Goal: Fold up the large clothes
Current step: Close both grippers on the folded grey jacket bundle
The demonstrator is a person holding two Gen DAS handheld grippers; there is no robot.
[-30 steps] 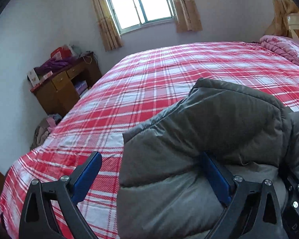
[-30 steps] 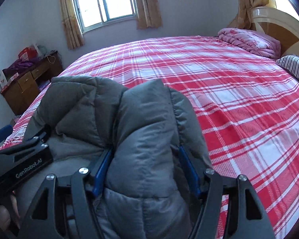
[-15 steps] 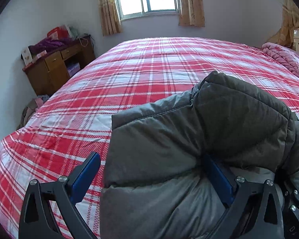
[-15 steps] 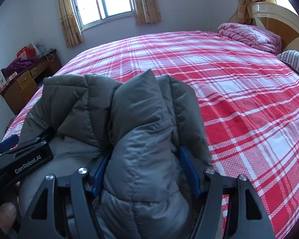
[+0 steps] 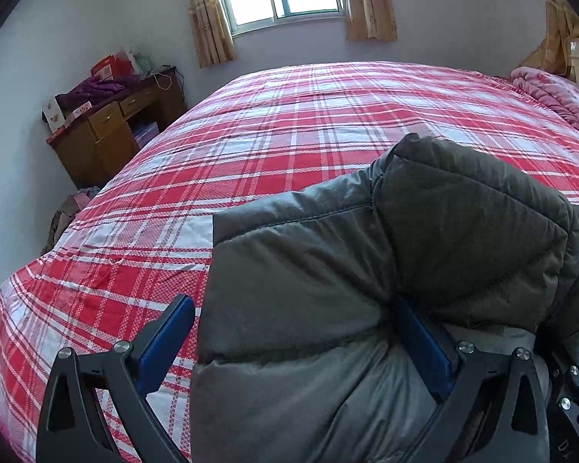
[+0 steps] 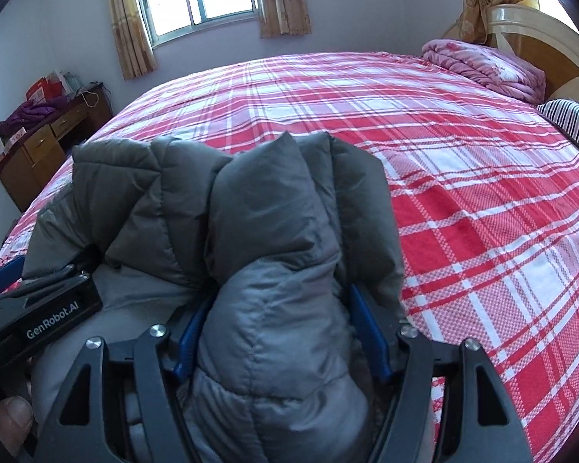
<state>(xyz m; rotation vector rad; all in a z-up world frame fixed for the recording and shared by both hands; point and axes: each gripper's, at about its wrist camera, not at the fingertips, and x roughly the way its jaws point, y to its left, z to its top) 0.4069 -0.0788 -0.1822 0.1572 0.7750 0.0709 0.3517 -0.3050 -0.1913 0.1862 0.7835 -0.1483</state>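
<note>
As you carry the grey puffer jacket (image 6: pixel 274 231) forward over the plaid bed (image 6: pixel 463 177) toward 12 o'clock, right gripper (image 6: pixel 281 332) stays clamped on a bunched fold; left gripper (image 5: pixel 293 339) gapes wide, jacket against one finger only

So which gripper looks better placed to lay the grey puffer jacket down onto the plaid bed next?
Right, probably. The right gripper has both blue pads pressed into a thick bunch of the grey quilted puffer jacket. The left gripper touches it with one pad only; the other sits over the red plaid bedspread.
</note>
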